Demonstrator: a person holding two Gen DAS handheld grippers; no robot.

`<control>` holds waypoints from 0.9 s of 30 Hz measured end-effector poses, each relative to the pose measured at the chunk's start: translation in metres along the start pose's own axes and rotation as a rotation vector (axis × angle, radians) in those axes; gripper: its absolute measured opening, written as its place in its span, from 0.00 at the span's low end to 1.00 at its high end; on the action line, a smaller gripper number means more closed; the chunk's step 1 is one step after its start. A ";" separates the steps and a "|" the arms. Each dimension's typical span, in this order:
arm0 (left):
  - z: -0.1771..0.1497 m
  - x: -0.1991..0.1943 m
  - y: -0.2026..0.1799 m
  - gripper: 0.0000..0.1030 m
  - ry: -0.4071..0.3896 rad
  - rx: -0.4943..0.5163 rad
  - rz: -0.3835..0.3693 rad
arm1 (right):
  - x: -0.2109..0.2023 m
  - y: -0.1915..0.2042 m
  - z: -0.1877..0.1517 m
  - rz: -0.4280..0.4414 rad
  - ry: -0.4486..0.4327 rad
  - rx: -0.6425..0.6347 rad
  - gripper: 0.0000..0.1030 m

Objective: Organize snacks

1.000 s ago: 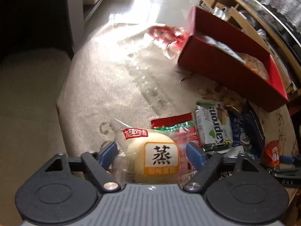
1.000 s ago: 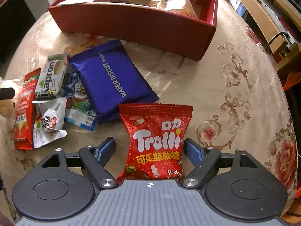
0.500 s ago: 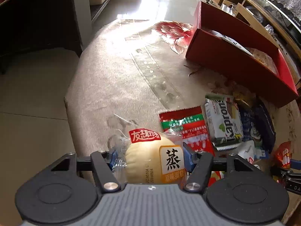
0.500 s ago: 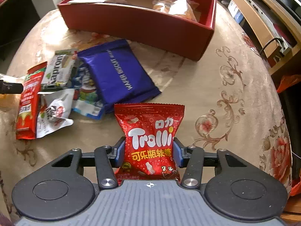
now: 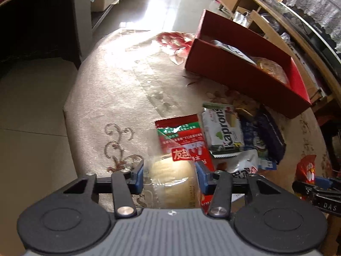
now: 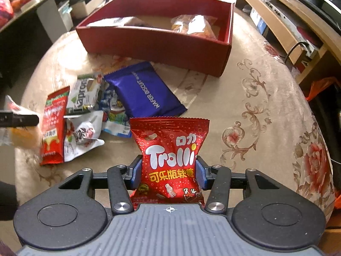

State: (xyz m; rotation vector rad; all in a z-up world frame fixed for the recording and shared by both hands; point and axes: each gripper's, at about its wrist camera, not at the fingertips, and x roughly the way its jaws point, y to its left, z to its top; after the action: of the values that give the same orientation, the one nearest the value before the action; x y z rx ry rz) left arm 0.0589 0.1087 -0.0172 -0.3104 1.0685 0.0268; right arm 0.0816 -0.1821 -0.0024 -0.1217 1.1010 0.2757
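Snack lot, 2 claws, 1 cloth-covered round surface [image 6: 266, 68].

Item 1: left claw [image 5: 170, 178], lower centre of the left wrist view. Jaws closing, blue pads pressed on both sides of a steamed cake [image 5: 172, 179] in clear wrap with a red label; the wrap is squeezed between them.

Item 2: right claw [image 6: 168, 173], lower centre of the right wrist view. Jaws drawn in, pinching a red Trolli gummy bag [image 6: 169, 149] at its waist; the bag's top flares wide above the pads.

Item 3: red box [image 6: 157, 42], upper centre of the right wrist view, open-topped, resting on the surface. Inside: a pale packet at its left end, an orange-brown bagged snack at its right.

Item 4: loose pile, left of centre in the right wrist view, between box and claws. Purple wafer biscuit pack [image 6: 145, 91]; white-green Kapron pack [image 6: 84, 95] just beside it; long red sachet [image 6: 53, 128]; crumpled white packet [image 6: 82, 136]; small blue-white packets partly under the purple pack.

Item 5: wooden shelving [image 6: 277, 21], upper right, beyond the surface.
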 end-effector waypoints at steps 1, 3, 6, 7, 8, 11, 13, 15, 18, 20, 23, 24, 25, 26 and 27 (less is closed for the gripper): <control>-0.001 -0.001 0.000 0.44 -0.001 0.007 0.004 | -0.001 0.000 0.000 0.002 -0.002 0.001 0.55; -0.005 0.000 0.000 0.44 0.002 0.019 0.009 | 0.000 0.002 -0.001 0.004 0.001 -0.005 0.55; -0.009 0.006 -0.001 0.46 0.023 0.031 0.012 | 0.002 0.005 -0.001 0.009 0.008 -0.017 0.55; -0.011 0.009 -0.002 0.46 0.031 0.035 0.014 | 0.003 0.007 -0.001 0.011 0.009 -0.018 0.56; -0.014 0.013 -0.004 0.47 0.044 0.041 0.020 | 0.003 0.007 -0.001 0.014 0.010 -0.018 0.56; -0.020 0.021 -0.007 0.47 0.067 0.047 0.049 | 0.005 0.007 0.001 0.020 0.016 -0.011 0.56; -0.019 0.019 -0.008 0.44 0.063 0.047 0.048 | 0.008 0.007 0.001 0.016 0.022 -0.012 0.56; -0.020 0.015 -0.009 0.41 0.051 0.042 0.042 | 0.010 0.008 0.001 0.009 0.029 -0.017 0.56; -0.021 0.007 -0.011 0.38 0.033 0.040 0.036 | 0.007 0.005 0.000 0.000 0.015 -0.006 0.55; -0.021 0.002 -0.011 0.37 0.024 0.034 0.031 | 0.002 0.002 0.000 0.003 -0.001 0.009 0.55; -0.019 -0.004 -0.011 0.37 0.012 0.026 0.013 | -0.002 0.000 0.002 0.007 -0.020 0.021 0.55; -0.018 -0.006 -0.012 0.37 0.006 0.023 0.010 | -0.003 0.000 0.002 0.010 -0.023 0.021 0.55; -0.017 -0.008 -0.013 0.37 -0.001 0.021 0.006 | -0.004 0.000 0.002 0.012 -0.025 0.020 0.55; -0.017 -0.011 -0.013 0.37 -0.007 0.021 0.000 | -0.004 0.001 0.002 0.012 -0.026 0.018 0.55; -0.017 -0.011 -0.014 0.37 -0.010 0.020 -0.005 | -0.004 0.001 0.002 0.014 -0.026 0.015 0.55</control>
State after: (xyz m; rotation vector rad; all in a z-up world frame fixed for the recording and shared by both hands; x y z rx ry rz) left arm 0.0412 0.0918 -0.0114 -0.2951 1.0570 0.0132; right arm 0.0816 -0.1808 0.0022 -0.0967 1.0782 0.2809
